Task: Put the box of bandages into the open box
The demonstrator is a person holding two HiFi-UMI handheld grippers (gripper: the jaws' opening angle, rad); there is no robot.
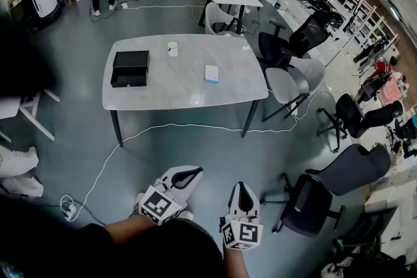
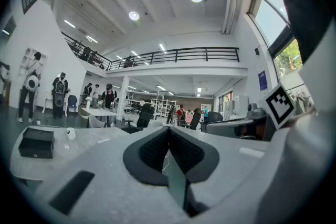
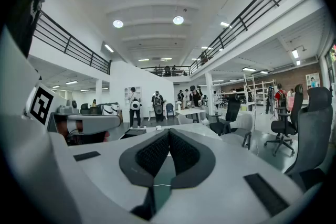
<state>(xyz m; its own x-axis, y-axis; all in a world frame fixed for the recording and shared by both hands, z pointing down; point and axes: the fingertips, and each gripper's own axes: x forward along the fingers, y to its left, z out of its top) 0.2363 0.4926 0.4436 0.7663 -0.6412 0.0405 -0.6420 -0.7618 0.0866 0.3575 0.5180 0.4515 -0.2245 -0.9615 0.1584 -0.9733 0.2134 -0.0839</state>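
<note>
The bandage box [image 1: 212,73], white with a blue edge, lies on the right half of the grey table [image 1: 182,91]. The open black box [image 1: 130,68] stands on the table's left part and also shows as the black box [image 2: 37,142] at the left of the left gripper view. Both grippers hang low in the head view, well short of the table and above the floor. My left gripper [image 1: 190,173] [image 2: 169,129] is shut with nothing between its pads. My right gripper [image 1: 240,187] [image 3: 168,131] is shut and empty too.
A small white cup [image 1: 172,48] stands near the table's far edge. A white cable [image 1: 156,130] runs across the floor in front of the table. Office chairs [image 1: 306,205] stand at the right, grey chairs [image 1: 290,84] beside the table. People stand at the far wall.
</note>
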